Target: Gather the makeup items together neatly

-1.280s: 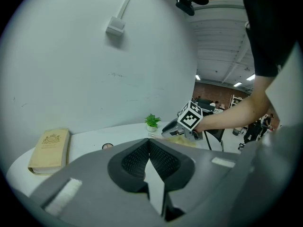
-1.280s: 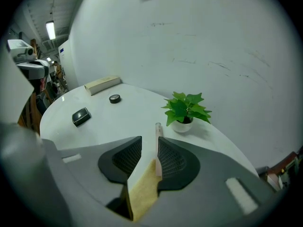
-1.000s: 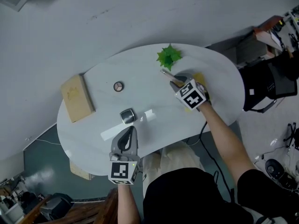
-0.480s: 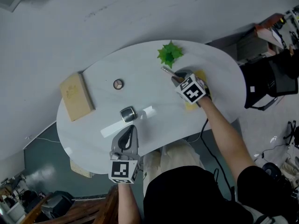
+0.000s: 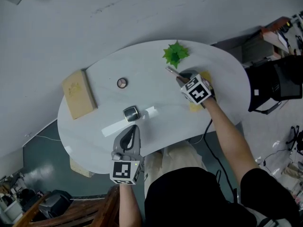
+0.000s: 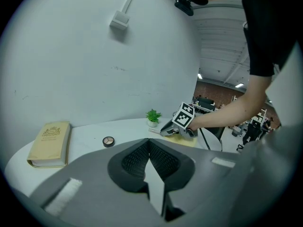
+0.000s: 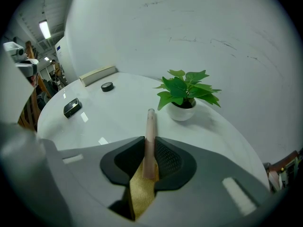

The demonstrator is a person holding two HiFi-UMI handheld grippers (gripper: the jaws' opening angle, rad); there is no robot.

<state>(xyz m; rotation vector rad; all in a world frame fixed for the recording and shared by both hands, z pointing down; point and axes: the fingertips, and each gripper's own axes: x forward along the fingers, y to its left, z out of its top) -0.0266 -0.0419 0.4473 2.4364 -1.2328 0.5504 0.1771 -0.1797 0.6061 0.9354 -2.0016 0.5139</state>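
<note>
On the white oval table [image 5: 156, 93], a slim pink makeup pencil [image 7: 150, 126] lies in front of a small potted plant [image 7: 185, 94]. My right gripper [image 7: 150, 144] has just been closing and now has its pads pressed on the pencil [image 5: 171, 71], over a yellow pad [image 7: 142, 188]. A black compact [image 5: 131, 113] and a round eyeshadow pot [image 5: 121, 82] sit farther left. My left gripper [image 5: 130, 136] hovers shut and empty by the near edge, just short of the compact. In its own view the left gripper [image 6: 149, 143] shows its pads together.
A tan book [image 5: 78, 96] lies at the table's left end. The green plant [image 5: 175, 54] stands at the far rim, close beyond the pencil. The yellow pad [image 5: 194, 105] lies under my right hand. Cases and cables crowd the floor at right.
Nothing on the table has moved. Both grippers hold about the same places; only the head view has shifted a little.
</note>
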